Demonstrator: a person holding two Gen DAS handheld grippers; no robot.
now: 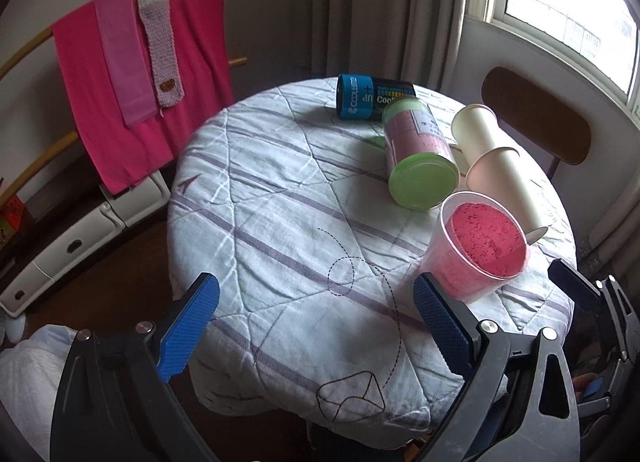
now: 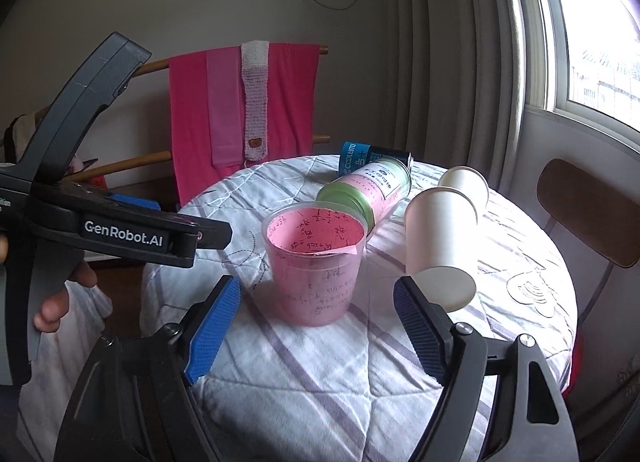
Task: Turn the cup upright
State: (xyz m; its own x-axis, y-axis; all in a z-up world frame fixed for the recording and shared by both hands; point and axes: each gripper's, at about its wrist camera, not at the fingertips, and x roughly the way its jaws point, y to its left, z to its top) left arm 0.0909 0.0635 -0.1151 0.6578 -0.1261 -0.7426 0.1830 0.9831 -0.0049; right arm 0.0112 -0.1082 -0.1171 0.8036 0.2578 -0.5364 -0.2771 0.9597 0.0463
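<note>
My right tongs [image 2: 316, 328] hang spread and empty before the upright pink cup [image 2: 314, 268]; just beside it a paper cup [image 2: 438, 248] lies toppled, seemingly my next grasp. Left tongs [image 1: 316, 328] spread too.

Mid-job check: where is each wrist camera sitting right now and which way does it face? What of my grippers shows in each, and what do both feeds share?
Left wrist: sits low at the near table edge, looking across the quilted table; its own left gripper is open, and the right gripper shows at the right margin.
Right wrist: sits just off the table, facing the upright pink cup; its right gripper is open, and the left gripper body and fingers of the hand appear at left.
Shared: pink cup, green-lidded jar, lying paper cups, blue can.
</note>
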